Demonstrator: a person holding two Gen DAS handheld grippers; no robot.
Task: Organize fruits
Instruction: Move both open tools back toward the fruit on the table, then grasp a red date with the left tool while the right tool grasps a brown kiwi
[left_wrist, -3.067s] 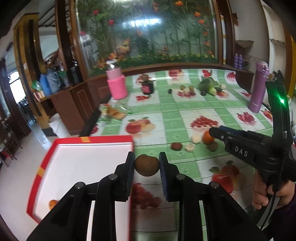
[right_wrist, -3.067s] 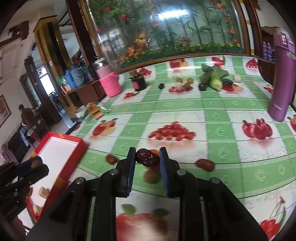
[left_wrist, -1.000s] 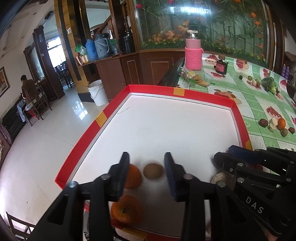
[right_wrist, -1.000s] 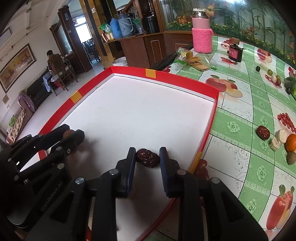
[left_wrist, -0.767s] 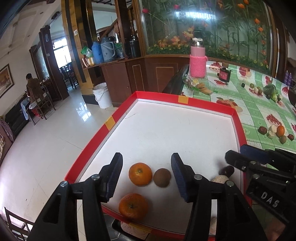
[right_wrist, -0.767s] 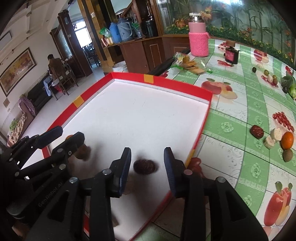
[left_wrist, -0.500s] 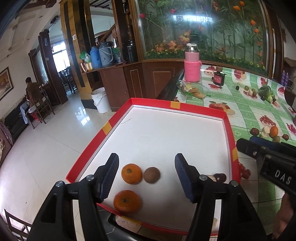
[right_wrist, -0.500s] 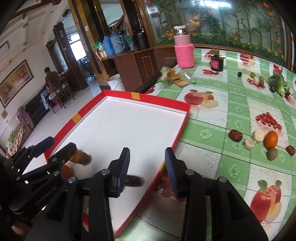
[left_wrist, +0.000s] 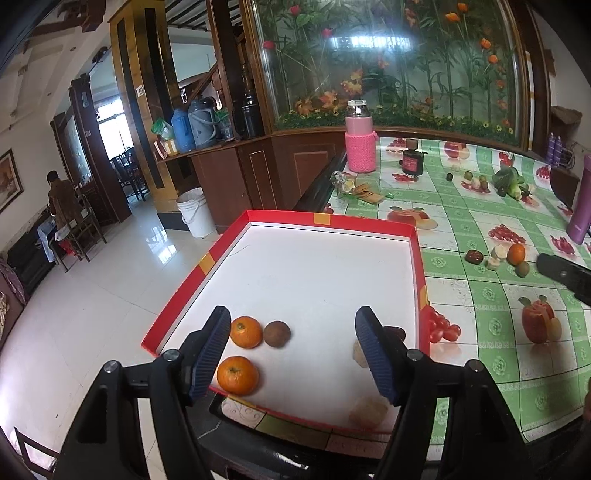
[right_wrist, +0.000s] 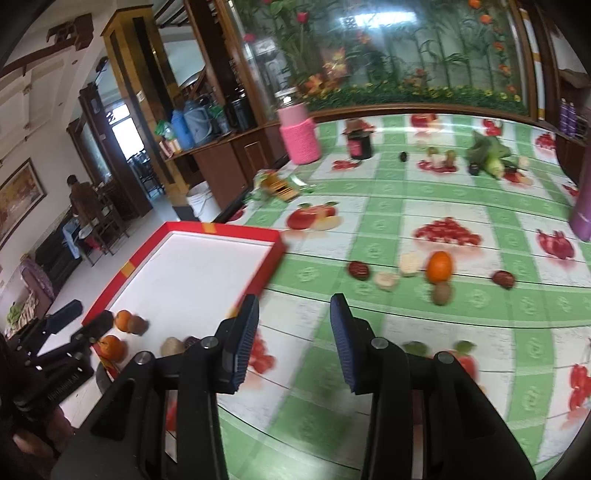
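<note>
Right gripper (right_wrist: 293, 332) nearer: gaped empty, loose fruit (right_wrist: 439, 266) ahead, rightward, on bench (right_wrist: 406, 229). Left gripper (left_wrist: 293, 343) just widened, empty, over tray (left_wrist: 416, 258).

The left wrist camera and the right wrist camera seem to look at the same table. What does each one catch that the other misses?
Only the left view shows the red tray's whole floor, including a pale piece near its front edge. Only the right view shows a second dark red fruit on the tablecloth, right of the loose orange. Both show two oranges and a brown fruit in the tray, the pink bottle, and open, empty grippers.
</note>
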